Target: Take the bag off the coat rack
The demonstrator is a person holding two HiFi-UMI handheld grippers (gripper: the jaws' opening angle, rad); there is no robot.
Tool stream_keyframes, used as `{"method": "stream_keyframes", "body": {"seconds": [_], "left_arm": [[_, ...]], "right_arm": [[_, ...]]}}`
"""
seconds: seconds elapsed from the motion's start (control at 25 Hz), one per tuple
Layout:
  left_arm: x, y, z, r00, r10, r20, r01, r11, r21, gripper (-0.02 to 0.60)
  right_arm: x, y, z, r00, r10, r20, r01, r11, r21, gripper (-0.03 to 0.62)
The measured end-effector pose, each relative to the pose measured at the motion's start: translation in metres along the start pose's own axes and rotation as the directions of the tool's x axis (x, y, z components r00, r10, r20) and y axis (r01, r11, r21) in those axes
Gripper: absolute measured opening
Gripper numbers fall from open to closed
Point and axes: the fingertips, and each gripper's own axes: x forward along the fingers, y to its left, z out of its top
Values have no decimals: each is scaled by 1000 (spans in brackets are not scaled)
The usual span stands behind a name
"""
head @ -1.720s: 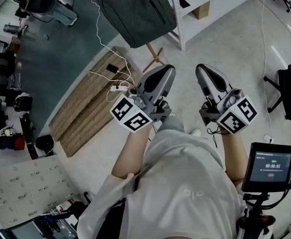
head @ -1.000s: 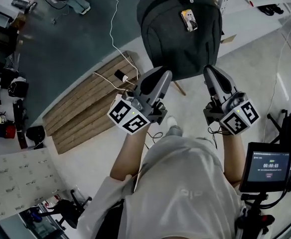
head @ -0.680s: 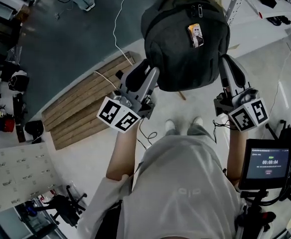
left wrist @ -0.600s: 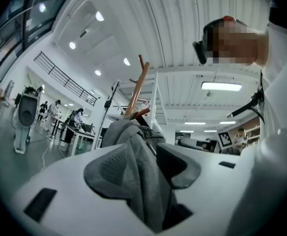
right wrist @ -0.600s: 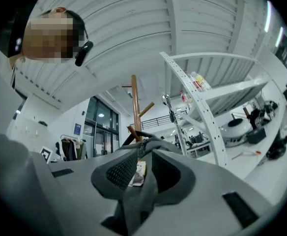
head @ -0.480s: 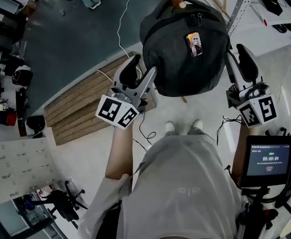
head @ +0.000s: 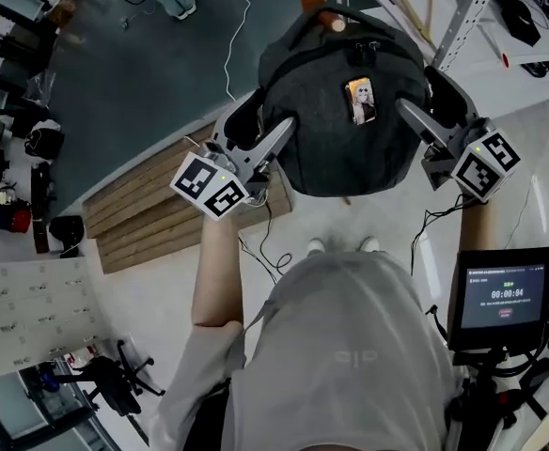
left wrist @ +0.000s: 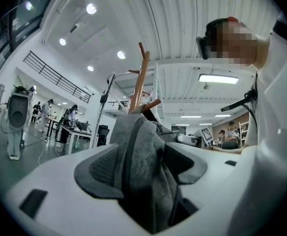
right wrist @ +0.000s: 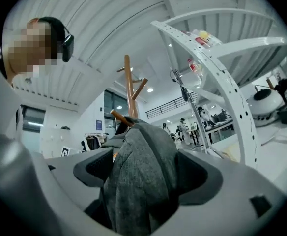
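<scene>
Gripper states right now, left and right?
Left gripper: jaws opening, dark grey fabric backpack between them, not clamped.
Right gripper: jaws opening, same backpack between them, not clamped.

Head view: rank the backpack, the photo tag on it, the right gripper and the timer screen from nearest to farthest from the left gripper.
1. Backpack: its side lies between the left gripper's opening jaws.
2. Photo tag: middle of the backpack's front.
3. Right gripper: backpack's far side, jaws also opening around fabric.
4. Timer screen: lower right.
</scene>
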Motion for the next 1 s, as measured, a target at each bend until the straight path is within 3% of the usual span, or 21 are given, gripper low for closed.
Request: {"method": "stream_keyframes", "body": {"seconds": [0.12, 0.24, 0.4, 0.48, 1.0], "left_arm": [[-3, -2, 4, 999, -15, 32, 17, 999, -35, 281], [-5, -4, 5, 998, -5, 57, 8, 999, -38, 268], [-6, -11, 4, 996, 26, 88, -24, 999, -25, 239], [-5, -12, 4, 993, 59, 104, -58, 998, -15, 223], [-3, -11, 6, 979, 115, 167, -110, 993, -38, 189]], "right_arm": [[0, 2, -1, 1000, -4, 25, 4, 1000, 18, 391], [1, 5, -3, 999, -36, -11, 35, 999, -22, 373], [0, 2, -11, 988, -143, -65, 135, 985, -111, 220], [-1, 0, -13, 981, -185, -53, 177, 976, -130, 183], [-1, -3, -12, 974, -225, 24, 227, 972, -69, 184]]}}
